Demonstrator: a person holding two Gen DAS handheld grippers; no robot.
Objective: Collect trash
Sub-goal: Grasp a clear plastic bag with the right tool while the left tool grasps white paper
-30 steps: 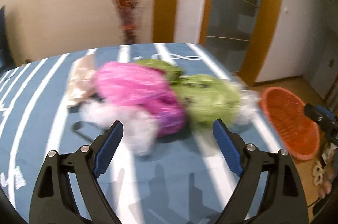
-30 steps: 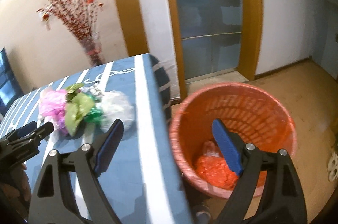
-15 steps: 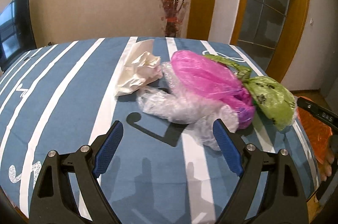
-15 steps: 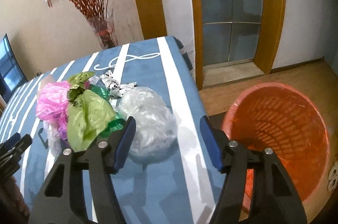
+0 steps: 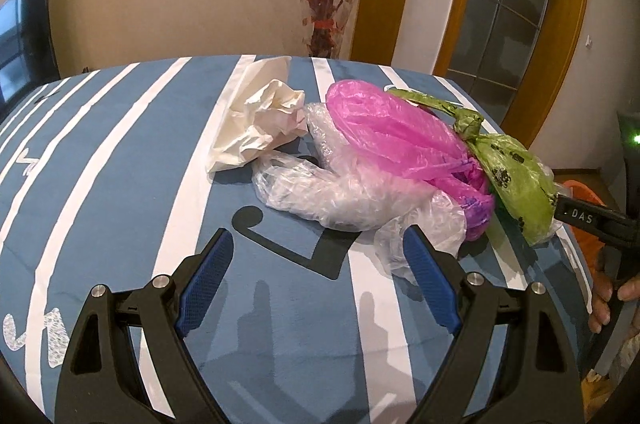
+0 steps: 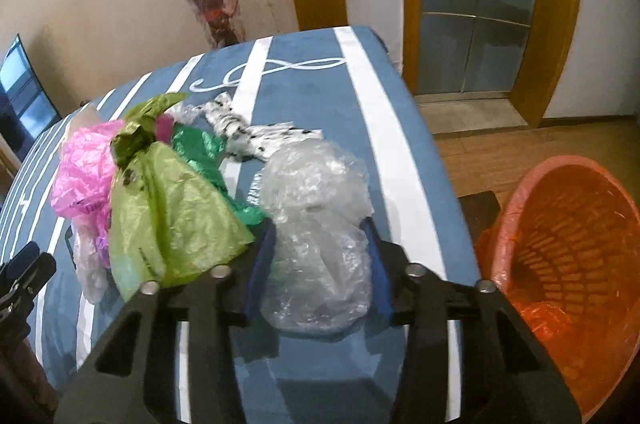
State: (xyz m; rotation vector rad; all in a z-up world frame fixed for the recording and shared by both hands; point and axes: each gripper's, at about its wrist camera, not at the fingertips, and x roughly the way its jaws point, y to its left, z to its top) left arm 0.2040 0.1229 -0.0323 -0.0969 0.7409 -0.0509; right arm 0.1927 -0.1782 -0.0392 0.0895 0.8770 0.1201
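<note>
A heap of trash lies on the blue striped table (image 5: 120,163): crumpled white paper (image 5: 264,119), a pink bag (image 5: 392,131), a light green bag (image 5: 516,175) and clear film (image 5: 340,191). My left gripper (image 5: 318,236) stands open just short of the film, with nothing between its fingers. In the right wrist view a clear plastic wad (image 6: 316,183) sits between the blue pads of my right gripper (image 6: 318,228). Its jaws are closing and the pads touch the wad on both sides. The light green bag (image 6: 168,207) and the pink bag (image 6: 86,167) lie left of it.
An orange basket (image 6: 568,248) with orange trash at its bottom stands on the wooden floor, right of the table's edge. A dark green bag (image 6: 200,147) and a black-and-white wrapper (image 6: 248,127) lie behind the wad. A vase of red branches (image 5: 324,23) stands beyond the table.
My right gripper swung left from over the orange basket to the table and narrowed its jaws around the clear wad. The left gripper shifted left along the heap and stayed open.
</note>
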